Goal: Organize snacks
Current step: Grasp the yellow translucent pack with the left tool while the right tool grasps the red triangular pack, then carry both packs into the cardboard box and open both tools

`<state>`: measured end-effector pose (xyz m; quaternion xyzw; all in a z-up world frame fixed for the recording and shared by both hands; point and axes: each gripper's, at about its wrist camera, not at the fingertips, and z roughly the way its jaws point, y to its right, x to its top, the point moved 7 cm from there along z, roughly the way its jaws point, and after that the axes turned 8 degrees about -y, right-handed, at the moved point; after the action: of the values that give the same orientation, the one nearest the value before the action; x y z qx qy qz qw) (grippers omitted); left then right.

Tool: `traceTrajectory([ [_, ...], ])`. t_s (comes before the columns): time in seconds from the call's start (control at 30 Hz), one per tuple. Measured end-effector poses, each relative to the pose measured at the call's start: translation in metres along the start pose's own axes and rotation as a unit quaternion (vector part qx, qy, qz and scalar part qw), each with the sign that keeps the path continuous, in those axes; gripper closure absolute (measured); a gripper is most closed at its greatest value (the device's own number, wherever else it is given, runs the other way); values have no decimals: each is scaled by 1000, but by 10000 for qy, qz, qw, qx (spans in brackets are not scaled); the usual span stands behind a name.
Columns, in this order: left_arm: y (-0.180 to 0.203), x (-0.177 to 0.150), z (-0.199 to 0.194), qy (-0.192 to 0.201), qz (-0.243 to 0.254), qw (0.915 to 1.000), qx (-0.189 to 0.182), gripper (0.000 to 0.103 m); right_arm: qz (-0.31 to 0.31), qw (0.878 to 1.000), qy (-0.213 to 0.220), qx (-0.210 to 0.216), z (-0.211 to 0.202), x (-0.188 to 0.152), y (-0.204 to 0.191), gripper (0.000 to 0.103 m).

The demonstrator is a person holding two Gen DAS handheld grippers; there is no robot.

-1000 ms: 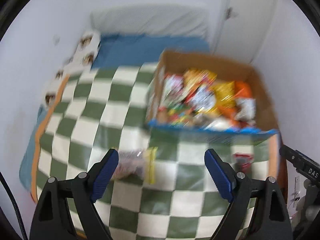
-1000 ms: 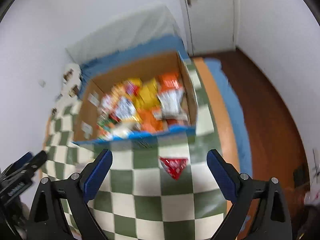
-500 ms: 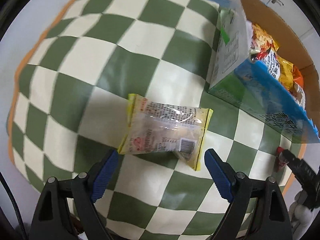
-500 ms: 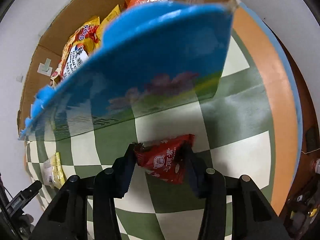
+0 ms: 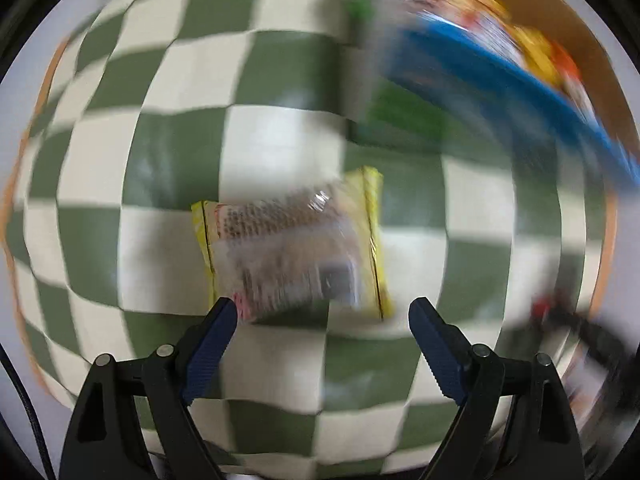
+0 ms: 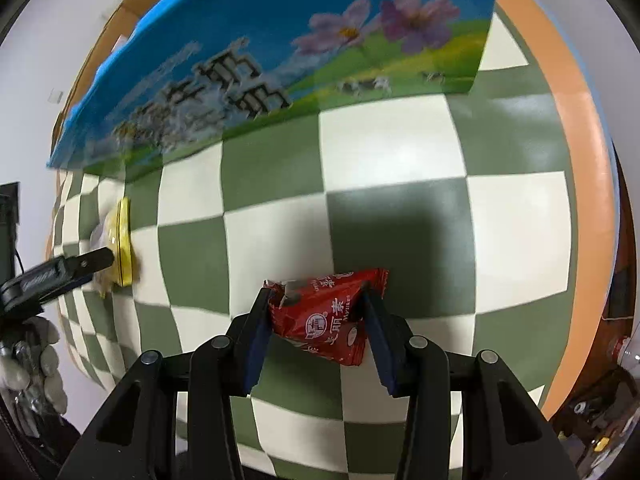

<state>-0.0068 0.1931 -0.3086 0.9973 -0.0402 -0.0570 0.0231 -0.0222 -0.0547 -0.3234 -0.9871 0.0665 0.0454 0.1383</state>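
A clear snack packet with yellow ends (image 5: 296, 252) lies on the green and white checked cloth (image 5: 280, 136). My left gripper (image 5: 323, 316) is open, its blue pads either side of the packet's near edge; this view is blurred. The packet also shows in the right wrist view (image 6: 120, 252), with the left gripper (image 6: 96, 260) at it. My right gripper (image 6: 316, 312) is shut on a red snack packet (image 6: 328, 312), low over the cloth (image 6: 392, 152). The cardboard snack box with a blue printed side (image 6: 280, 60) stands just beyond it.
The box (image 5: 500, 76) holds several bright snack packets (image 5: 536, 52) and stands at the upper right of the left wrist view. An orange and blue border (image 6: 576, 128) edges the cloth at the right, with brown floor beyond. A white wall is at the left.
My left gripper has come down close over the yellow-ended packet. My right gripper has closed on the red packet and moved nearer the box's printed side.
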Motion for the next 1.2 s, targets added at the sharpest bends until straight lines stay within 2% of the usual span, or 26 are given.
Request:
traceTrajectory([
  [0.07, 9, -7, -1, 42, 736, 9958, 534, 15, -154, 9998, -103, -45, 4, -4, -8, 55],
  [0.13, 17, -8, 4, 52, 1487, 9815, 1208, 15, -255, 9995, -160, -73, 8, -4, -15, 55],
  [0.17, 21, -8, 6, 58, 1794, 9735, 1415, 15, -313, 9993, -199, -100, 9, -4, -19, 55],
  [0.23, 27, -4, 11, 87, 2243, 9590, 1732, 15, -387, 9989, -229, -132, 9, -2, -25, 55],
  [0.27, 31, 1, 14, 140, 2510, 9487, 1919, 15, -431, 9987, -241, -158, 9, -1, -28, 55],
  [0.33, 36, 14, 22, 133, 2801, 9358, 2135, 15, -465, 9985, -240, -187, 8, 0, -32, 55],
  [0.4, 35, 26, 33, 23, 2965, 9287, 2228, 15, -482, 9983, -248, -219, 5, 1, -34, 55],
  [0.47, 35, 33, 46, -170, 3034, 9305, 2047, 15, -496, 9981, -262, -242, 4, 2, -37, 55],
  [0.5, 35, 35, 49, -188, 3013, 9342, 1901, 15, -501, 9981, -272, -253, 3, 2, -37, 55],
  [0.53, 35, 36, 50, -164, 2956, 9399, 1700, 20, -496, 9981, -283, -250, 3, 3, -38, 55],
  [0.6, 35, 35, 48, -214, 2638, 9570, 1191, 35, -464, 9982, -305, -242, 4, 3, -38, 55],
  [0.63, 34, 35, 47, -261, 2394, 9656, 977, 36, -431, 9983, -313, -225, 4, 3, -39, 55],
  [0.7, 26, 28, 47, -422, 1604, 9853, 404, 37, -325, 9988, -336, -148, 4, 2, -36, 55],
  [0.77, 17, 12, 50, -732, 624, 9953, -122, 37, -212, 9990, -371, -111, 11, 1, -41, 55],
  [0.8, 15, 3, 53, -844, 221, 9954, -385, 37, -155, 9990, -407, -106, 12, -1, -38, 55],
  [0.87, 15, -15, 61, -999, -430, 9899, -911, 37, -71, 9989, -455, -59, 13, -6, -32, 55],
  [0.93, 19, -27, 71, -1043, -594, 9868, -1090, 35, 4, 9988, -499, -1, 15, -11, -28, 55],
  [1.0, 20, -31, 77, -968, -633, 9877, -1051, 32, 31, 9987, -508, 39, 21, -11, -27, 55],
  [1.1, 39, -45, 77, -863, -362, 9916, -896, 25, 167, 9978, -589, 251, 26, -7, -24, 43],
  [1.13, 42, -48, 77, -825, -271, 9929, -814, 24, 214, 9975, -596, 327, 26, -6, -24, 35],
  [1.2, 51, -54, 78, -742, -98, 9950, -668, 25, 241, 9975, -596, 309, 25, -7, -23, 28],
])
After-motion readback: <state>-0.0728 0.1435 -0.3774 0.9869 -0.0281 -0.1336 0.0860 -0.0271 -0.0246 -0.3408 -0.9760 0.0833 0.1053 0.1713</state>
